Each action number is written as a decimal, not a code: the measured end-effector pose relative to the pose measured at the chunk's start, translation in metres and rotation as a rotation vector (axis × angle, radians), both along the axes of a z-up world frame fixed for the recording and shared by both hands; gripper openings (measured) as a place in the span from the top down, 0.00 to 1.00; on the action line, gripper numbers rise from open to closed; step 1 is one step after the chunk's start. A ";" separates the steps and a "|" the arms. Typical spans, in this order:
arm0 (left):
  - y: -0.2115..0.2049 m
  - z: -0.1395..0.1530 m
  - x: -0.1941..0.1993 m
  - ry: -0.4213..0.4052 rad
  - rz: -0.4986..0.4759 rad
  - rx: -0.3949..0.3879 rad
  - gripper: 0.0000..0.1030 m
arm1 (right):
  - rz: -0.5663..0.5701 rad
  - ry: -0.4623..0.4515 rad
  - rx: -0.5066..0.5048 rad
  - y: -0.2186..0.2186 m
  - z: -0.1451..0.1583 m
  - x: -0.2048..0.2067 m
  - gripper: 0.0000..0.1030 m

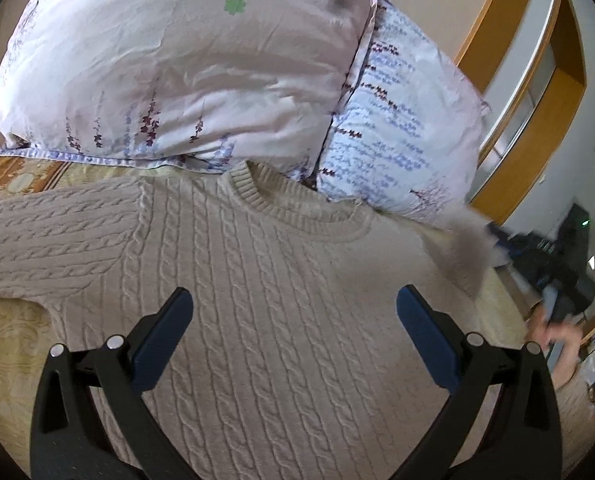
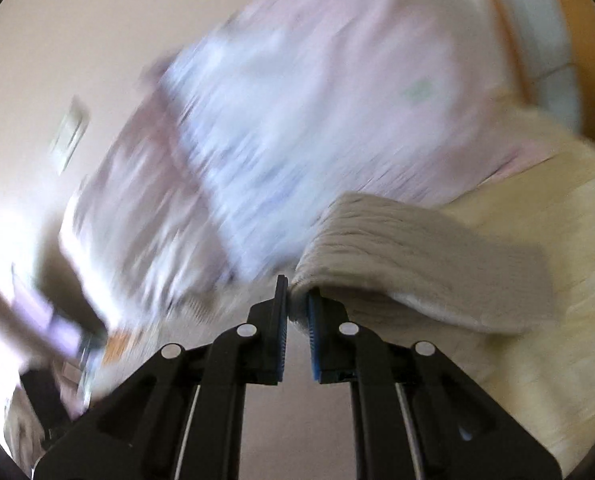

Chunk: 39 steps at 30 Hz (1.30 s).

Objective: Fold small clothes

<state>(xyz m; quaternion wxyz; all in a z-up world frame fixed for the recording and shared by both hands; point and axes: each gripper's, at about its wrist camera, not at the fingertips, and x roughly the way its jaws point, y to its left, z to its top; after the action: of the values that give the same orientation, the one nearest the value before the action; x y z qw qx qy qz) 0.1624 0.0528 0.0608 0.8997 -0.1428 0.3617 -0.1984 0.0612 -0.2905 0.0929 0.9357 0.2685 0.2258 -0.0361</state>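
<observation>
A beige cable-knit sweater (image 1: 257,280) lies flat on the bed, neck toward the pillows, one sleeve stretched out to the left. My left gripper (image 1: 293,308) hovers over its chest, open, with nothing between the blue pads. At the right edge of the left wrist view the other sleeve (image 1: 467,256) is lifted and blurred, with my right gripper (image 1: 557,304) and a hand behind it. In the right wrist view my right gripper (image 2: 297,300) is shut on the sleeve's (image 2: 409,256) cuff edge, and the sleeve hangs off to the right above the bed. That view is motion-blurred.
Two floral pillows (image 1: 185,64) (image 1: 401,132) lean against the headboard just beyond the sweater's neck. A yellow patterned bedspread (image 1: 9,368) lies under the sweater. A wooden door frame (image 1: 549,128) and dark clutter (image 1: 565,256) stand off the bed's right side.
</observation>
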 end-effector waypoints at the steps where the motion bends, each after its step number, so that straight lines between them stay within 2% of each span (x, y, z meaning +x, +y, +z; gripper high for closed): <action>1: 0.000 0.000 0.000 0.002 -0.002 -0.003 0.02 | 0.052 0.045 -0.004 0.019 -0.012 0.012 0.90; 3: 0.000 -0.003 0.002 0.013 -0.002 -0.007 0.02 | 0.128 0.152 -0.008 0.048 -0.039 0.031 0.90; 5: 0.000 -0.007 0.005 0.045 -0.005 -0.019 0.02 | 0.149 0.219 -0.021 0.065 -0.058 0.041 0.90; 8: 0.002 -0.013 0.010 0.091 -0.002 -0.039 0.02 | 0.146 0.258 0.034 0.063 -0.073 0.043 0.87; 11: 0.004 -0.018 0.017 0.134 0.010 -0.038 0.02 | 0.140 0.237 0.144 0.048 -0.077 0.037 0.69; 12: 0.004 -0.020 0.020 0.147 0.006 -0.043 0.02 | 0.127 0.225 0.171 0.043 -0.077 0.036 0.60; 13: 0.005 -0.021 0.022 0.154 0.004 -0.051 0.02 | 0.097 0.209 0.199 0.036 -0.077 0.032 0.58; 17: 0.011 -0.025 0.025 0.185 -0.003 -0.093 0.02 | -0.055 0.182 0.328 -0.001 -0.084 0.027 0.58; 19: 0.014 -0.027 0.025 0.201 -0.007 -0.103 0.07 | -0.149 0.184 0.337 -0.018 -0.084 0.021 0.59; 20: 0.015 -0.028 0.025 0.209 -0.006 -0.105 0.09 | -0.181 0.188 0.327 -0.023 -0.082 0.018 0.60; 23: 0.024 -0.033 0.023 0.228 0.010 -0.129 0.11 | -0.244 0.188 0.242 -0.027 -0.072 0.015 0.73; 27: 0.035 -0.035 0.022 0.233 0.030 -0.166 0.12 | -0.300 0.182 0.065 -0.013 -0.049 0.019 0.87; 30: 0.044 -0.035 0.022 0.232 0.033 -0.218 0.13 | -0.237 0.136 -0.068 0.022 -0.022 0.029 0.88; 33: 0.052 -0.036 0.023 0.244 0.040 -0.291 0.16 | -0.055 0.083 -0.169 0.083 -0.003 0.054 0.88; 34: 0.054 -0.037 0.023 0.250 0.046 -0.313 0.17 | 0.041 0.087 -0.187 0.109 -0.002 0.067 0.88; 35: 0.056 -0.038 0.022 0.255 0.050 -0.335 0.17 | 0.137 0.114 -0.196 0.135 -0.006 0.081 0.87; 37: 0.058 -0.040 0.023 0.273 0.057 -0.360 0.17 | 0.278 0.187 -0.187 0.168 -0.022 0.103 0.78; 38: 0.059 -0.042 0.023 0.282 0.061 -0.368 0.18 | 0.320 0.225 -0.172 0.178 -0.030 0.112 0.70; 39: 0.058 -0.044 0.023 0.291 0.064 -0.374 0.18 | 0.339 0.254 -0.152 0.183 -0.037 0.115 0.67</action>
<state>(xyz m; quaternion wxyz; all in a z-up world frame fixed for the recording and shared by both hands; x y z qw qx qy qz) 0.1853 0.1112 0.0166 0.8018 -0.3454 0.4398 -0.2107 0.1764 -0.1079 0.0556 0.9102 0.1486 0.3801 0.0711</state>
